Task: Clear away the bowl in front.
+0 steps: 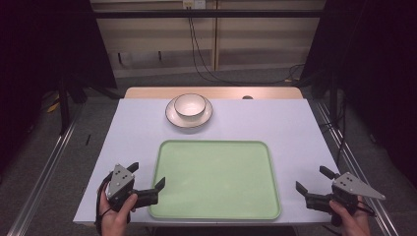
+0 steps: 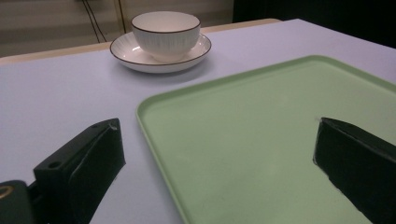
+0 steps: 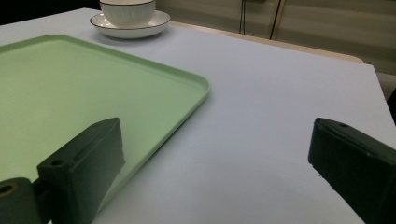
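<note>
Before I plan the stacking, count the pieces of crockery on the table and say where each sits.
2. A white bowl stands on a white saucer at the table's far side, beyond the green tray. Anything inside the bowl would be hidden from these angles.

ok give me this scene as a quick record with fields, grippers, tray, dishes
left gripper: open, at the near left edge of the tray, one jaw over the tray, holding nothing
right gripper: open, over bare table right of the tray, holding nothing
tray: green, flat on the table, nothing on it
bowl: white with dark rim, upright, sitting on the saucer
saucer: white, beyond the tray's far edge
table: pale top
</note>
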{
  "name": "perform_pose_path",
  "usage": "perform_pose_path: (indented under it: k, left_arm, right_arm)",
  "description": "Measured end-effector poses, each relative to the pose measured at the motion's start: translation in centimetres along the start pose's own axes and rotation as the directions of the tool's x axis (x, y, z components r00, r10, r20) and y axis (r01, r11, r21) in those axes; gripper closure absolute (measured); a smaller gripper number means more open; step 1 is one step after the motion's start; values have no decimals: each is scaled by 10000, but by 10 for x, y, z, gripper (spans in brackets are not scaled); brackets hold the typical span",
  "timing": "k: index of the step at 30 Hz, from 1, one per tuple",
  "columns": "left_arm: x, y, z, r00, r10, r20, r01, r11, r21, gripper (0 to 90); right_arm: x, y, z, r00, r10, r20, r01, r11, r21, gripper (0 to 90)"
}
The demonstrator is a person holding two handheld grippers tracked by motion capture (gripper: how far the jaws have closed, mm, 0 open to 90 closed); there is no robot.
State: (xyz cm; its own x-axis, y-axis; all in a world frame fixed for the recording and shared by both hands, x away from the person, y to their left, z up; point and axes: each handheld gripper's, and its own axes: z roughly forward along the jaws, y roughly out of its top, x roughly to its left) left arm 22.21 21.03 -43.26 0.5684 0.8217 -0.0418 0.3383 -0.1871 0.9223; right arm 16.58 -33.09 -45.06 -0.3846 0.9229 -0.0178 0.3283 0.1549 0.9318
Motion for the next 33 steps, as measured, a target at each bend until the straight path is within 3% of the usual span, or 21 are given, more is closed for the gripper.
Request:
perform_pose_path:
  k: [2,16,23,33]
  left_arm:
    - [0,0,0,9996,-268,37,269,9996,-89,20]
    - [-1,0,-2,9990,-456,-44,456,9990,4,21]
    - [-6,3,0,9994,-341,-13,341,9993,172,20]
    - [-5,12,2,9993,-139,354,130,9996,261,25]
  right_arm:
    - [0,0,0,10000,-32,32,32,10000,-37,30]
    - [0,0,0,9998,-198,26,198,9998,28,30]
    - [0,0,1,9998,-177,-26,177,9998,27,30]
    - [0,0,3,9998,-149,-114,150,9998,101,30]
